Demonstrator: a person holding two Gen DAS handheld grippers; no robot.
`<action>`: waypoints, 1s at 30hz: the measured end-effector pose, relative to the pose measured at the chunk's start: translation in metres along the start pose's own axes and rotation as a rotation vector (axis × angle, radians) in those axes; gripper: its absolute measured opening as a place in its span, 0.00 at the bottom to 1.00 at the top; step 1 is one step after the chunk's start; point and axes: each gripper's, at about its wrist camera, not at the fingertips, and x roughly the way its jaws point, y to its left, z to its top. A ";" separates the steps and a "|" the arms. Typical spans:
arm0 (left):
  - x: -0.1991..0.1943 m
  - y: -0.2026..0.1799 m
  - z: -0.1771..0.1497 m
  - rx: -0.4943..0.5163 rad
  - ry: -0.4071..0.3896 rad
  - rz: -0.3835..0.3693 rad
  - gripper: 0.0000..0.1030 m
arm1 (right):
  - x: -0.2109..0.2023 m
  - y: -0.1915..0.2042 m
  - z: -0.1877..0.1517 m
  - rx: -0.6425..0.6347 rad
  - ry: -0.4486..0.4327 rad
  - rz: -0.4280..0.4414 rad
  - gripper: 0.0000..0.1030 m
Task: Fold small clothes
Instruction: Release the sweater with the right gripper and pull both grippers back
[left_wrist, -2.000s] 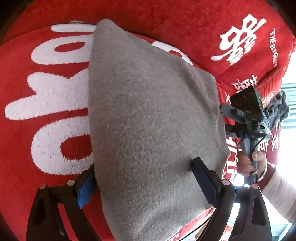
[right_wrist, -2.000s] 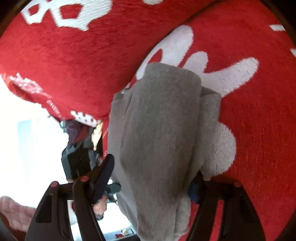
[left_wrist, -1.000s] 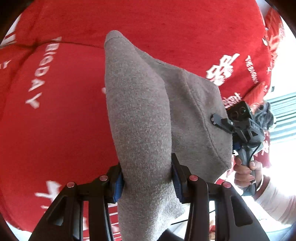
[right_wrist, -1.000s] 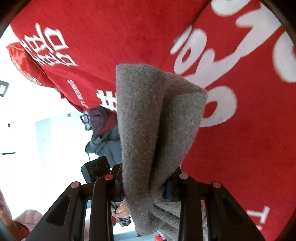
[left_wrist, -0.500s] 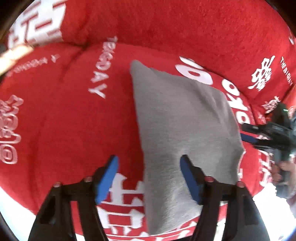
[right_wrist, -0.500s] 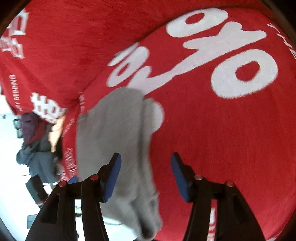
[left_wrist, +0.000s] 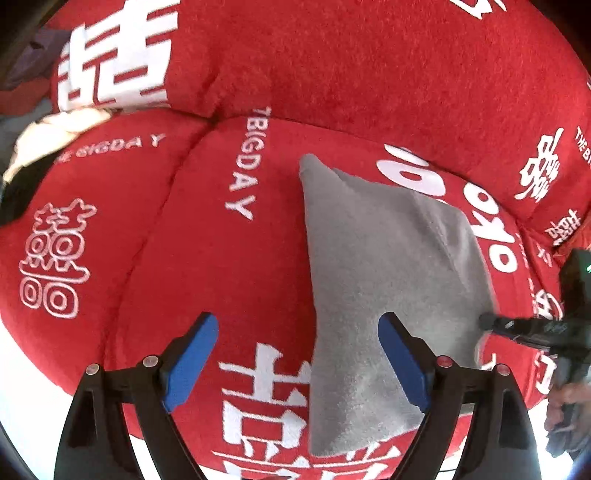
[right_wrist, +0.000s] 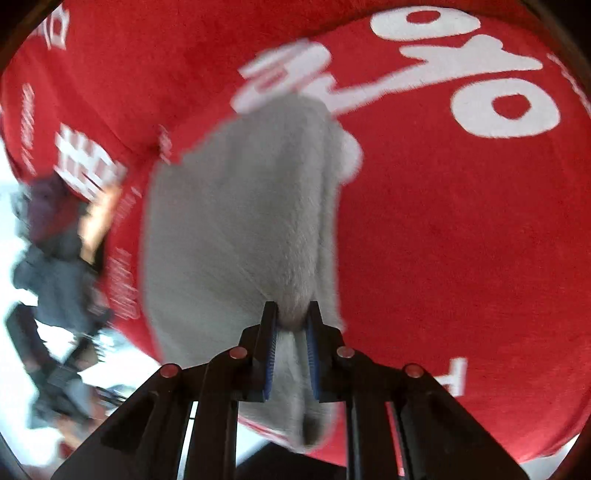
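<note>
A folded grey cloth lies flat on a red cushion with white lettering. My left gripper hangs open above the cloth's near left edge, its blue pads apart and holding nothing. At the right of that view my right gripper touches the cloth's right edge. In the blurred right wrist view the right gripper is shut on a pinched fold of the grey cloth, which spreads away over the cushion.
The red cushion's back rest rises behind the cloth. A pale garment and dark clothes lie at the far left. A hand holds the right gripper's handle. The cushion's front edge drops off to a bright floor.
The cloth was held up by both grippers, then laid flat on the cushion. My left gripper has let go and drawn back. My right gripper opened, then shut again on the cloth's edge.
</note>
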 end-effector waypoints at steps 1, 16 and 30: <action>0.002 0.000 -0.001 -0.005 0.007 -0.004 0.87 | 0.006 -0.003 -0.003 -0.001 0.001 -0.016 0.16; 0.001 -0.014 -0.020 0.026 0.084 0.005 0.87 | -0.007 -0.024 -0.061 0.086 0.027 -0.116 0.33; -0.045 -0.030 -0.025 0.109 0.115 0.072 1.00 | -0.081 0.035 -0.073 0.044 -0.094 -0.147 0.85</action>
